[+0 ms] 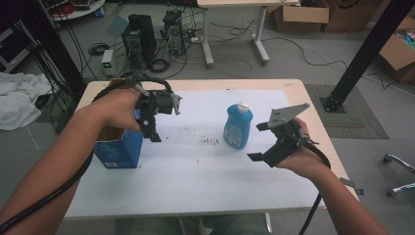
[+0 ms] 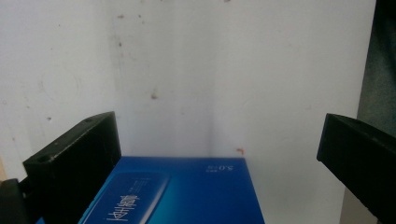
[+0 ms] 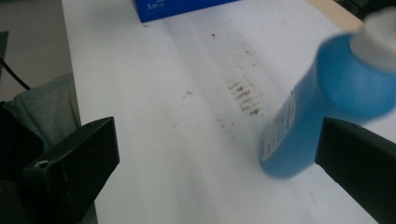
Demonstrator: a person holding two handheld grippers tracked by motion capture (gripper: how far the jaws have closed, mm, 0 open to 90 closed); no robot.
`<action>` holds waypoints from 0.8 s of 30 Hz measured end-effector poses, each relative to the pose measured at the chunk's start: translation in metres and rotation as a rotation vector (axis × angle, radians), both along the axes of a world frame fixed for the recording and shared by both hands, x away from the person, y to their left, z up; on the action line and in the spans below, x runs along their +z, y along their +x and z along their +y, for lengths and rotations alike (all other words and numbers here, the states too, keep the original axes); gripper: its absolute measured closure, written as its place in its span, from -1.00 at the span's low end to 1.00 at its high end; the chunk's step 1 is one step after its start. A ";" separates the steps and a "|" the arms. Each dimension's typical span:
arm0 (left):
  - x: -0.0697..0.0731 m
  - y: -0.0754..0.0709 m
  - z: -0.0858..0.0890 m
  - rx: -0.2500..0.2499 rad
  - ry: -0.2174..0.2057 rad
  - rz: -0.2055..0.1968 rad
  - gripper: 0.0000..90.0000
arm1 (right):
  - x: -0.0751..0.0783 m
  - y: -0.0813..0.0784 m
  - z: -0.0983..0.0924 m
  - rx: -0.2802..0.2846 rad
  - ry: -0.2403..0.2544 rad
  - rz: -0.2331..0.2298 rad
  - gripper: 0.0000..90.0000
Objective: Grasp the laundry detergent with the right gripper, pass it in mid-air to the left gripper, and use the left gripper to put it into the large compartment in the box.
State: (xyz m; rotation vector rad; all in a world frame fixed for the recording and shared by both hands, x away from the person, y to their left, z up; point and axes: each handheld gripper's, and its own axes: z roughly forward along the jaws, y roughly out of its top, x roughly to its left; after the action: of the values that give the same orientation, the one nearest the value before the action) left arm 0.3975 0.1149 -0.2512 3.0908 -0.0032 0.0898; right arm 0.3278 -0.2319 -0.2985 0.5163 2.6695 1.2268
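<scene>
A blue bottle (image 1: 238,126) with a white cap stands upright on the white mat (image 1: 205,171), right of centre. An open-topped blue box (image 1: 119,148) stands near the mat's left edge. My left gripper (image 1: 165,121) hovers just above and right of the box, open with nothing between its jaws. In the left gripper view the open left gripper (image 2: 219,154) looks down on the mat, with the box (image 2: 187,193) low between the jaws. My right gripper (image 1: 258,142) is open just right of the bottle. The right gripper view has the right gripper (image 3: 217,158) beside the blurred bottle (image 3: 322,102), apart from it.
Brown smudges (image 1: 210,141) mark the mat between box and bottle. The wooden table edge (image 1: 313,105) runs close on the right. Beyond the table are computer towers (image 1: 139,36), cables, a desk and cardboard boxes (image 1: 301,17). A black post (image 1: 364,54) rises at right.
</scene>
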 end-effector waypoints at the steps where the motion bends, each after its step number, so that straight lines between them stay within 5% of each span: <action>1: 0.001 -0.001 0.001 -0.005 -0.001 -0.003 -1.00 | -0.004 -0.002 -0.005 -0.024 0.001 -0.006 -1.00; 11: 0.007 -0.014 0.009 -0.006 -0.025 -0.019 -1.00 | -0.047 0.007 -0.037 -0.194 0.063 -0.008 -1.00; 24: 0.013 -0.025 0.018 -0.007 -0.024 -0.020 -1.00 | -0.086 0.044 -0.012 -0.257 0.116 -0.009 -1.00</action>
State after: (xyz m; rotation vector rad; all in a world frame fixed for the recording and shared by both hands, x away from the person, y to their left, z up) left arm 0.3722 0.1325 -0.2382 3.0653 -0.0132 0.1194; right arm 0.3722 -0.2442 -0.3845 0.8388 2.4390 1.3051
